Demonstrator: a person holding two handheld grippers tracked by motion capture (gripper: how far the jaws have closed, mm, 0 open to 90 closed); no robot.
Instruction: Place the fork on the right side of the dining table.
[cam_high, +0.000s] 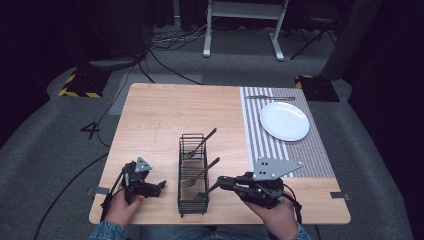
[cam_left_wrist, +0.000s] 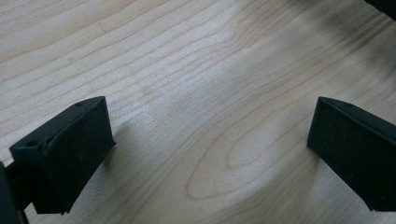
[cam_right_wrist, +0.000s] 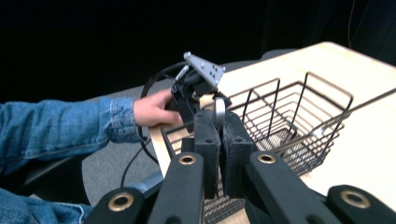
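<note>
The tip of the right gripper (cam_high: 220, 182) is small and dark in the high view, and the contact with what it holds is hard to make out there. In the right gripper view a rounded silvery handle end is seen pinched between the two pads, with the rest of it hidden behind them. It is taken to be the handle of the near fork (cam_high: 201, 194), whose head lies low in the wire basket (cam_high: 181, 165), at the end closest to the desk's near edge. Two more forks, the middle fork (cam_high: 200, 172) and the far fork (cam_high: 202, 142), are leaned in the same basket with their handles out over its right rim. A dark thin item at the far edge of the striped mat (cam_high: 300, 160), beyond the white plate (cam_high: 284, 120), cannot be identified. The right gripper's jaws are drawn together and clamped on the handle. The left gripper (cam_high: 161, 186) is held with its jaws wide apart over bare wood, with nothing between them. It is kept low near the desk's near left corner and pointed toward the basket. The right hand (cam_high: 275, 215) is cut off by the lower edge of the high view, as is the left hand (cam_high: 120, 207) with its denim cuff.
</note>
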